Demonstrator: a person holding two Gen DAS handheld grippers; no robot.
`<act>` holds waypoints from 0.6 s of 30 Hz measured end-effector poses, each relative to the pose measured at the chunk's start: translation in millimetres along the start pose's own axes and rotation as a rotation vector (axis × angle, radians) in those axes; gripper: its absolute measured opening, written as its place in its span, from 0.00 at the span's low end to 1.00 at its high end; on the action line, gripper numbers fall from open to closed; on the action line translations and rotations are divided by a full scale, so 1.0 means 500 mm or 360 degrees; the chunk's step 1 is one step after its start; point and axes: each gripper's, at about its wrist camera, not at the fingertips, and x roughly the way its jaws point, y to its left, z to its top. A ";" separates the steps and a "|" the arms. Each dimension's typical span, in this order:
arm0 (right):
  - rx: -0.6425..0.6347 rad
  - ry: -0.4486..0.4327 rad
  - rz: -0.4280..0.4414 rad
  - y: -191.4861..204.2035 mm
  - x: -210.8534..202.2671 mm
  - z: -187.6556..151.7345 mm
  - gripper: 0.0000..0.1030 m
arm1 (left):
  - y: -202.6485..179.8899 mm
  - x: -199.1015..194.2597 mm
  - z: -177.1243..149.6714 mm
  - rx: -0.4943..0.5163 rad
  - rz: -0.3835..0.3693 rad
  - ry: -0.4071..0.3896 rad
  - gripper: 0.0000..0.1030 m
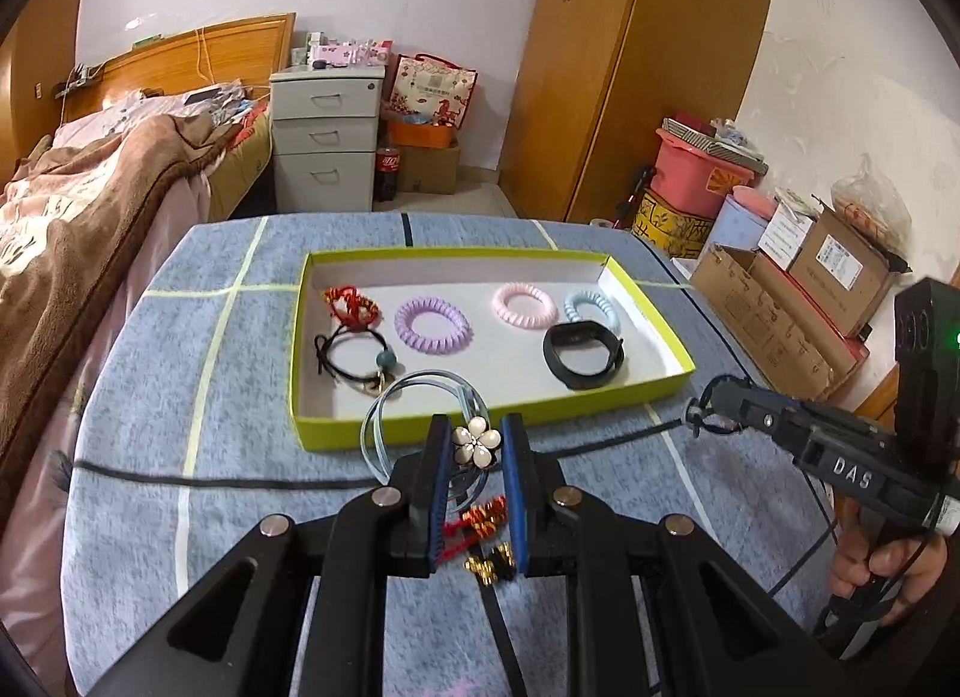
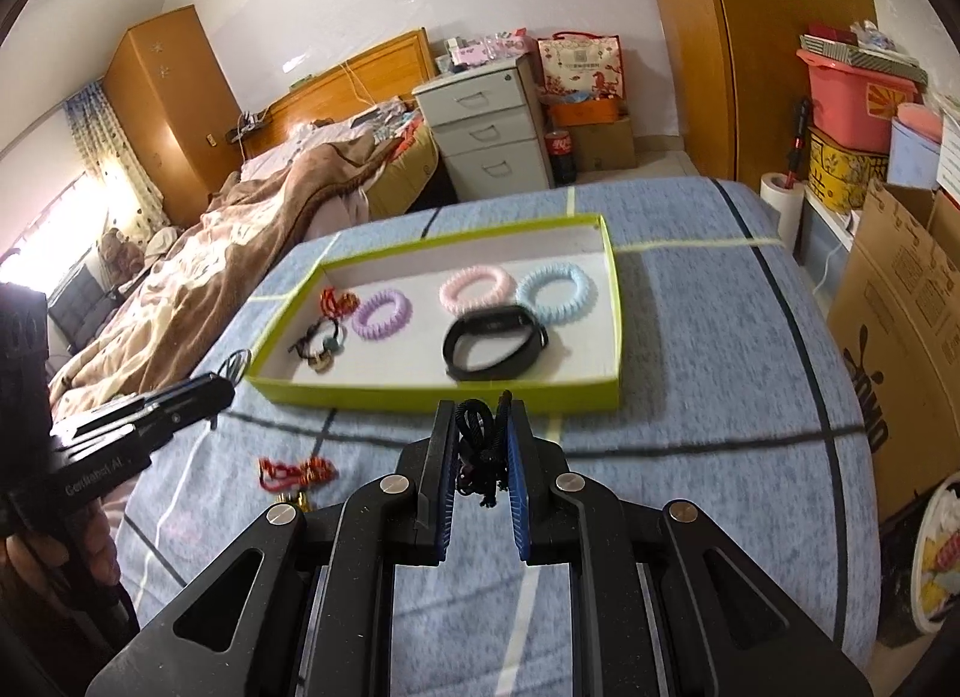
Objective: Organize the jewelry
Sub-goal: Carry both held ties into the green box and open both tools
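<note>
1. Between the blue pads of the left gripper [image 1: 477,445], a pale blue cord bracelet with a cream flower charm [image 1: 476,442] is pinched; the jaws stand nearly closed on the charm, and the cord loops hang out ahead of the tips, over the near wall of the green tray [image 1: 636,403].
2. Just behind that gripper's tips, on the blue checked cloth [image 1: 240,397], lies a red braided bracelet with gold beads [image 1: 483,520], touching neither gripper.
3. The right gripper [image 2: 480,445] is likewise closed to a narrow gap, clamping a bunched black cord bracelet [image 2: 480,451] whose ends stick out above and below the pads.
4. The tray sits on the cloth just beyond both grippers. Inside it lie a red knotted bracelet [image 1: 351,307], a black cord bracelet with a green bead [image 1: 354,361], a purple coil band [image 1: 432,325], a pink coil band [image 1: 524,305], a blue coil band [image 1: 591,310] and a black wristband [image 1: 582,355].
5. The wristband overlaps the blue coil band's near edge.
</note>
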 end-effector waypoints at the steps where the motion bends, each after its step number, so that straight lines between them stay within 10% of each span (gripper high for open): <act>1: 0.0001 -0.0004 0.0002 -0.002 0.002 0.009 0.15 | 0.002 0.004 0.004 0.0003 0.0001 0.0004 0.17; 18: 0.0068 0.0117 -0.0009 -0.079 0.104 0.096 0.15 | 0.004 0.113 0.056 0.0014 -0.0027 0.0103 0.17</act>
